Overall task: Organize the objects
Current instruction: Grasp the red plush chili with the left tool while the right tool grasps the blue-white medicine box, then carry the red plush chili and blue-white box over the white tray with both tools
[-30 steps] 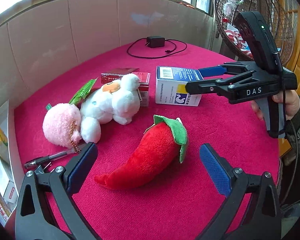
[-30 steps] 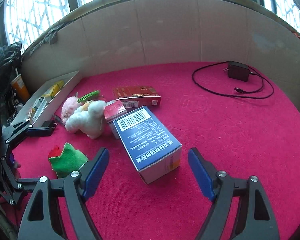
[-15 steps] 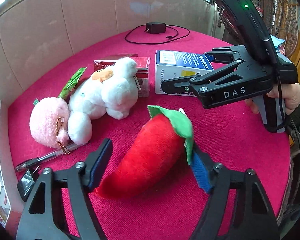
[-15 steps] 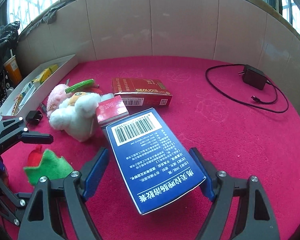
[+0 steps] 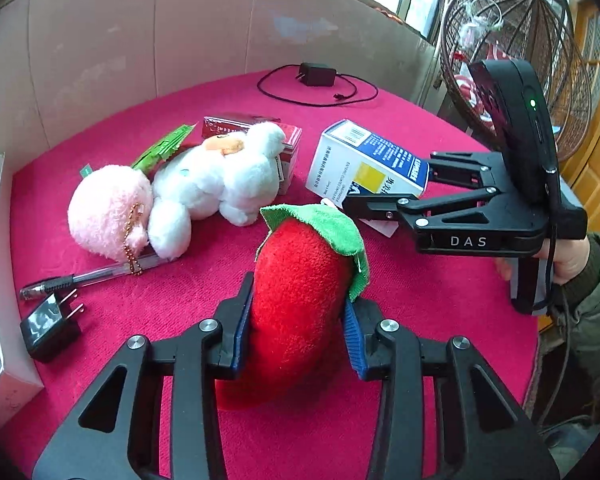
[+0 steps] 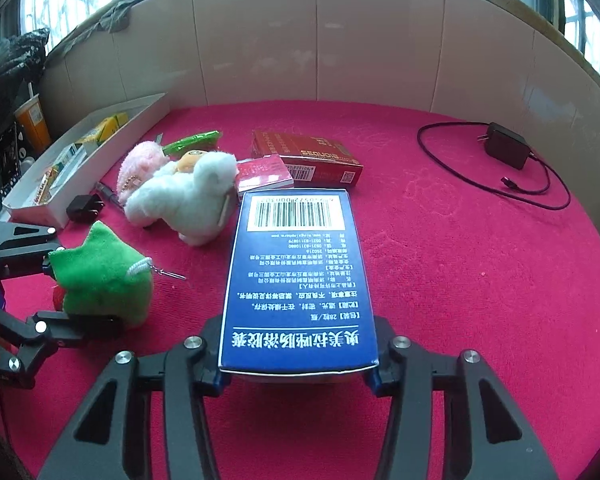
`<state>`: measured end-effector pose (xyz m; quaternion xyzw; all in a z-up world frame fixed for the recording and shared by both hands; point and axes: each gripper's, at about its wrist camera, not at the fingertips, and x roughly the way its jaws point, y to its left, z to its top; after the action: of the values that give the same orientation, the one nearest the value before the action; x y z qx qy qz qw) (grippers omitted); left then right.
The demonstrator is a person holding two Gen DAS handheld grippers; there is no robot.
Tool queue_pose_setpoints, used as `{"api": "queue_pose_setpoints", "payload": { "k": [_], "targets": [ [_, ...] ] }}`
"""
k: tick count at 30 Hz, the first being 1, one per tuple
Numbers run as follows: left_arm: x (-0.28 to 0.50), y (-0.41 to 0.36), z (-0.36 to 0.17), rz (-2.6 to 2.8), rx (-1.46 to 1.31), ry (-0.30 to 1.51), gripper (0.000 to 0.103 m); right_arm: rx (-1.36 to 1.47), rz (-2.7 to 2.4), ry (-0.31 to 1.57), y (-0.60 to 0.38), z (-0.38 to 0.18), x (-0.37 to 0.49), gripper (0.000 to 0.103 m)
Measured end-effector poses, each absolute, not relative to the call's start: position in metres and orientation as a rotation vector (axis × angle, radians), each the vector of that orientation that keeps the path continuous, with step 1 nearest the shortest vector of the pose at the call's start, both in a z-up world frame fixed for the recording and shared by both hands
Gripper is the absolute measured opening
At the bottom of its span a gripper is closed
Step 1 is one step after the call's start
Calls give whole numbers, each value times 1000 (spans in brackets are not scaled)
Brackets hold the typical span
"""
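At far left, a white tray (image 6: 100,148) of small packets at the edge of the pink tablecloth (image 6: 440,280), with a black plug adapter (image 5: 50,322) and a clear pen (image 5: 88,276) just beside it. Next along, a pink plush ball (image 5: 108,210) touching a white plush animal (image 5: 216,180), a green packet (image 5: 164,146) tucked behind them. Behind the white plush, a small red box (image 6: 264,172) and a longer dark red box (image 6: 312,156), close together. Toward the middle, left gripper (image 5: 296,328) just closed and now clamped on the red chili plush (image 5: 300,304), blue pads (image 5: 242,332) pressing into both flanks, green cap pointing away from the camera. Further right, right gripper (image 6: 298,364) also just closed, jaws squeezing the near end of the blue medicine box (image 6: 300,272), barcode end pointing away; in the left wrist view the box appears tilted, one end raised off the cloth. At far right, a black charger with its looped cable (image 6: 504,148), well apart from everything else. Beyond the table edge, a wicker basket chair (image 5: 516,40).
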<state>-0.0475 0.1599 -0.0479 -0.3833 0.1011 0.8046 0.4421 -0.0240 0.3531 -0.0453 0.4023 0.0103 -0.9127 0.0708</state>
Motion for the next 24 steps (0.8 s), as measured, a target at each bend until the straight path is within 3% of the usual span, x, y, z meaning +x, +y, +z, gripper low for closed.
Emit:
{"api": "queue_pose_setpoints", "payload": {
  "k": [11,24],
  "targets": [
    [-12,128,-15,2047,-838,188,39,1053,-2838,-332,354,-18,23,49],
    [-16,99,-11,2194,-833,119,39,1002,-2873,-356,337,4,36,49]
  ]
}}
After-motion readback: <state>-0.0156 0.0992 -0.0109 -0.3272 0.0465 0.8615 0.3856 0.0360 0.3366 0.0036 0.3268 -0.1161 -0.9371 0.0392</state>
